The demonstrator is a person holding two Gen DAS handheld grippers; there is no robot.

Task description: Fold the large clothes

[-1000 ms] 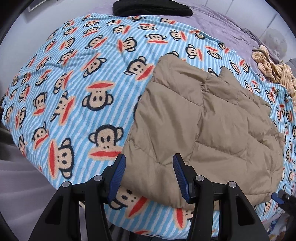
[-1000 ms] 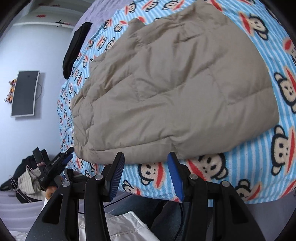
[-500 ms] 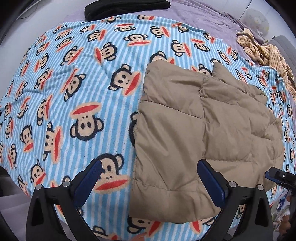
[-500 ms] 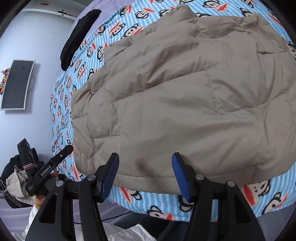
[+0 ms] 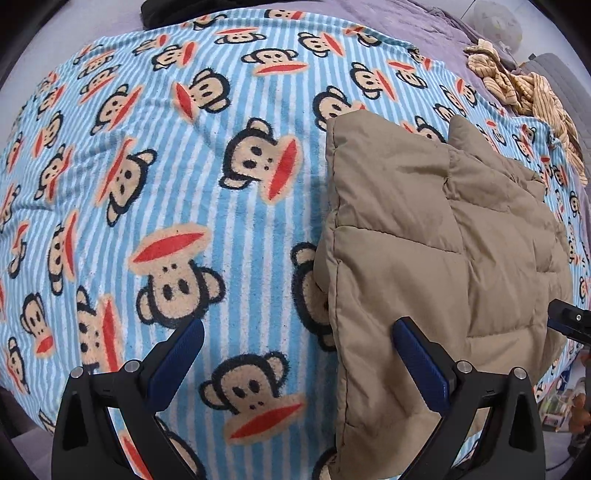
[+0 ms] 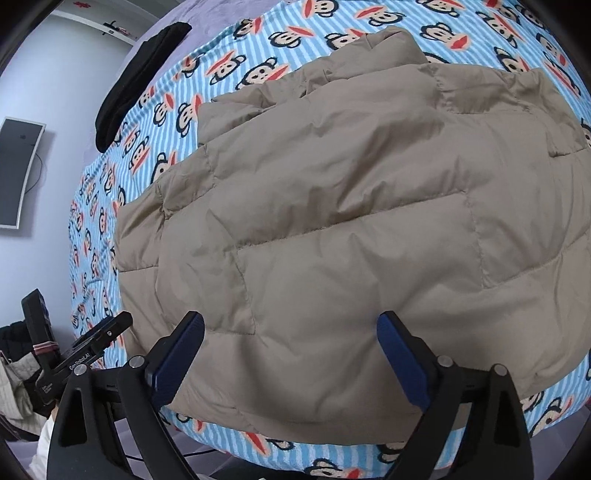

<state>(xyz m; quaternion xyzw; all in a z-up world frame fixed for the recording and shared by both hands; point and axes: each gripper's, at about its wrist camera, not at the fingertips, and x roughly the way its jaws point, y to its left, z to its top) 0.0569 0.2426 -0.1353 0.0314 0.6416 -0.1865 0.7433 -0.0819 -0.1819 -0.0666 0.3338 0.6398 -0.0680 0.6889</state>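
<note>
A tan quilted puffer jacket lies folded on a blue striped monkey-print blanket. My left gripper is wide open and empty, hovering over the jacket's near left edge; its right finger is above the jacket, its left finger above the blanket. In the right wrist view the jacket fills the frame. My right gripper is wide open and empty, low over the jacket's near edge. The left gripper shows at the left of the right wrist view.
A black garment lies at the blanket's far end. A yellow striped cloth is heaped at the far right on a purple sheet. A dark wall screen hangs at left. The bed's near edge runs below both grippers.
Both grippers have opened wide, from narrowly open a second ago. Both have moved forward and lower over the jacket's near edge. The jacket has stayed flat.
</note>
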